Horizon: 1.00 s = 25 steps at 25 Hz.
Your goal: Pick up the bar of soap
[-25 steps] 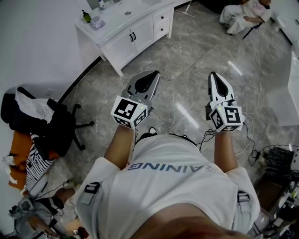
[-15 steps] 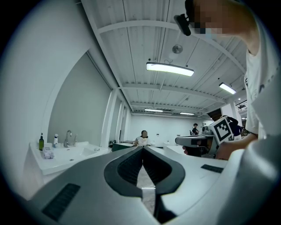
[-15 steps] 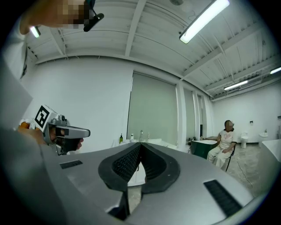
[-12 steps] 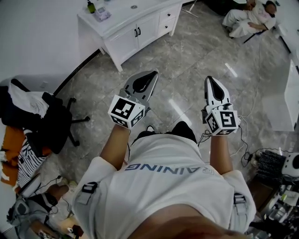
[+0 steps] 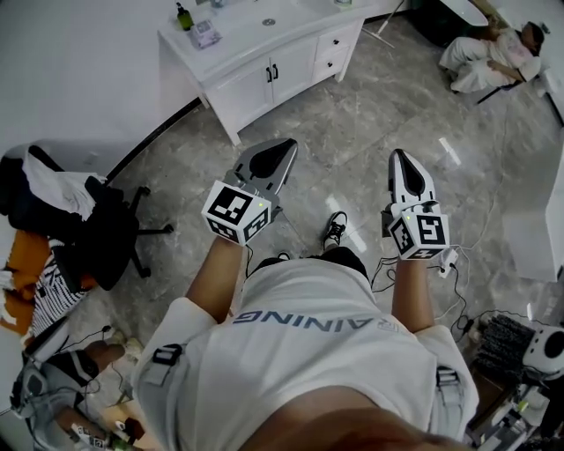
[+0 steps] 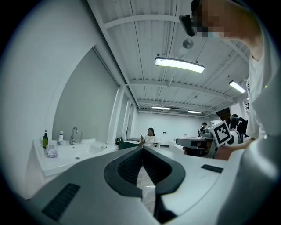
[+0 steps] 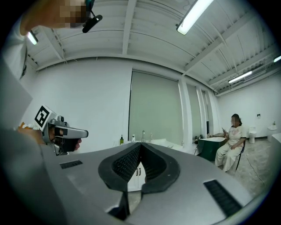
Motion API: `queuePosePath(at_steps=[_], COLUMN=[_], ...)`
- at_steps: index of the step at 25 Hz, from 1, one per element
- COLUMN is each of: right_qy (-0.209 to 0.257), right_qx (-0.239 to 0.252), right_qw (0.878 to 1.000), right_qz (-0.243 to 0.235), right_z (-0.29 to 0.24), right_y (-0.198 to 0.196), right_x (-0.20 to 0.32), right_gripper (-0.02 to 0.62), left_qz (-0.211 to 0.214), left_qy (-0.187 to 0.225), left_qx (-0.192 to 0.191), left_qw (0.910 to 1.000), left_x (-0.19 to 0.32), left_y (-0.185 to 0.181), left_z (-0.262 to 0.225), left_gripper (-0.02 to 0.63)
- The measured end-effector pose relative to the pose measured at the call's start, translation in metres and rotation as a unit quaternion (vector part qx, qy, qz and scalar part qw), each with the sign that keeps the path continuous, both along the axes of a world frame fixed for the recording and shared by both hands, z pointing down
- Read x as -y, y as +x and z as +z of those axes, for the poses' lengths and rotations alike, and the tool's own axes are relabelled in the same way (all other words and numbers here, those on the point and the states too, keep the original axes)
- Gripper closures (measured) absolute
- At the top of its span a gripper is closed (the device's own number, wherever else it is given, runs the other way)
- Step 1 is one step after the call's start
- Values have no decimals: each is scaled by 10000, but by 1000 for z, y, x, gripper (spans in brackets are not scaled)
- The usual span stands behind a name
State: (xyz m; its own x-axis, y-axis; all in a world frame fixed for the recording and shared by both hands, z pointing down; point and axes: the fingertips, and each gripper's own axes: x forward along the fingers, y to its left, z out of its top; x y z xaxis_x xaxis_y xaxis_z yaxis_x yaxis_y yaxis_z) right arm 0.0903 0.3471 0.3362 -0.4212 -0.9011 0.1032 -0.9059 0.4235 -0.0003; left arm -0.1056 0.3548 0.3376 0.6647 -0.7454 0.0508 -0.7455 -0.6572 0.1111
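A white vanity [image 5: 264, 66] stands on the far side of the grey tile floor. On its top, a small pale block [image 5: 205, 33] lies beside a green bottle [image 5: 182, 15]; it may be the soap, too small to tell. It also shows in the left gripper view as the pale block [image 6: 52, 152]. My left gripper [image 5: 286, 145] and right gripper [image 5: 398, 157] are held out side by side at waist height, well short of the vanity. Both are shut with nothing between the jaws. Shut tips show in the left gripper [image 6: 142, 147] and right gripper [image 7: 139, 145] views.
A black office chair [image 5: 97, 229] piled with clothes stands at the left. A person [image 5: 489, 62] sits at the far right. Cables [image 5: 463, 264] trail on the floor at the right, near a white counter edge [image 5: 538, 220]. A faucet [image 6: 74, 134] rises over the vanity's basin.
The person has stepped forward; a shoe now shows between the grippers and the vanity has shifted right in view. Both grippers stay shut and held out as before.
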Motion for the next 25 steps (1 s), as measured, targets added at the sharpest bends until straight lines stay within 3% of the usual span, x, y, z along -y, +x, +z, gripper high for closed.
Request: queuePosePath(at_steps=[16, 25], right_qy=[-138, -159], right_qx=[453, 705], right_qw=[9984, 9969], right_qz=[-319, -322], right_z=[10, 19], right_y=[130, 194], right_x=[188, 256], right_gripper=[583, 583], left_qz=[-415, -464], left_qy=[-83, 11], left_qx=[367, 597], left_qw=[9984, 9971], left_x=[175, 240], left_y=[121, 179], left_z=[-7, -8], left_gripper=[599, 598])
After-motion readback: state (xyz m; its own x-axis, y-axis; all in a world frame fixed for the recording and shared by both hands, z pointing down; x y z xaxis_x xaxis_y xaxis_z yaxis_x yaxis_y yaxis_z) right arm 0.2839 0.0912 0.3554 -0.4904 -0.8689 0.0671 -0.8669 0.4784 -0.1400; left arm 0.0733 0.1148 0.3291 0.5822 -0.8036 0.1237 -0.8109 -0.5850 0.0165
